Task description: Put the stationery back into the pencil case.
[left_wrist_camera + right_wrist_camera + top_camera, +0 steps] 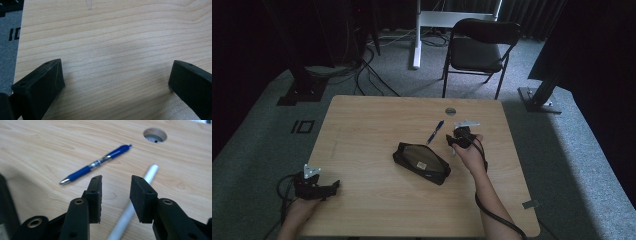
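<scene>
Wooden tabletop (372, 125), pale and grained, carries three loose items and one cable hole (450, 111) near its far edge, right of centre.

Right gripper (457, 141): held above the right half of the tabletop, between the centre and the far edge. In the right gripper view its jaws stand partly open with a narrow gap and no pad contact. A white pen (140, 195) lies on the wood beneath them. Its far end extends past the right-hand jaw and its near part passes under the gap. The jaws are above it and do not grip it.

A blue pen (435, 132) lies just beside the white pen, on the side toward the table centre, at a slant with its silver tip toward the near edge. The two pens are apart. In the right gripper view the blue pen (96, 164) sits ahead of the left-hand jaw, with bare wood between.

A black pouch (421, 163) lies at the centre of the tabletop, slanted, near the right hand (472, 157) and on its inner side.

Left gripper (335, 188): near the near-left corner, jaws wide apart over bare wood, nothing between them. It is well apart from the pouch and both pens.

Beyond the far edge, on the carpet, stand a black chair (479, 50) and a white frame leg (417, 35).
</scene>
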Tool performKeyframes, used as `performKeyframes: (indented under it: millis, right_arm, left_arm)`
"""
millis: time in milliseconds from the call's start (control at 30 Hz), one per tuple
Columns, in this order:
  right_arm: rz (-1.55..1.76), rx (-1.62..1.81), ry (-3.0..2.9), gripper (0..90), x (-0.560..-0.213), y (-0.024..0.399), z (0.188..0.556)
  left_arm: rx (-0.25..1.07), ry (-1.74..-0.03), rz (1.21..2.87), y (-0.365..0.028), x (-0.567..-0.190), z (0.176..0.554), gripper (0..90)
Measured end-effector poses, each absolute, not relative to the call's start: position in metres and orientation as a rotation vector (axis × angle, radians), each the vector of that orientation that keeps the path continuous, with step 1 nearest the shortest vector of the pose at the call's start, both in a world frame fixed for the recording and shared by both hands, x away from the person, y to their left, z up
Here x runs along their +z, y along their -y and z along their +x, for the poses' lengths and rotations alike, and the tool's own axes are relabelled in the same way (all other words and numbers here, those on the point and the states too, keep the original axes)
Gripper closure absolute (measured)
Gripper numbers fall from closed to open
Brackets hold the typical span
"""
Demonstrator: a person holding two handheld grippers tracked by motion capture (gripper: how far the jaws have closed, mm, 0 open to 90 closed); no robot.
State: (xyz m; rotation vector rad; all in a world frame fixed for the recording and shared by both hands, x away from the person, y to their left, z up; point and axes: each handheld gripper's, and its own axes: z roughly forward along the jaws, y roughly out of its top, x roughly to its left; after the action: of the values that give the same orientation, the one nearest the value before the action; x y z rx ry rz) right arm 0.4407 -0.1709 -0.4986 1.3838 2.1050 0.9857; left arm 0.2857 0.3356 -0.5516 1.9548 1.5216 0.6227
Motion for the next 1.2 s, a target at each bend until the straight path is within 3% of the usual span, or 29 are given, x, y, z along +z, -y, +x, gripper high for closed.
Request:
performKeyframes:
  millis: [1200]
  right_arm:
    - [1.633, 0.857, -1.986, 61.8, -0.536, 0.182, 0.461]
  left_arm:
    - [0.623, -1.522, 1.954, -0.336, -0.552, 0.286, 0.1]
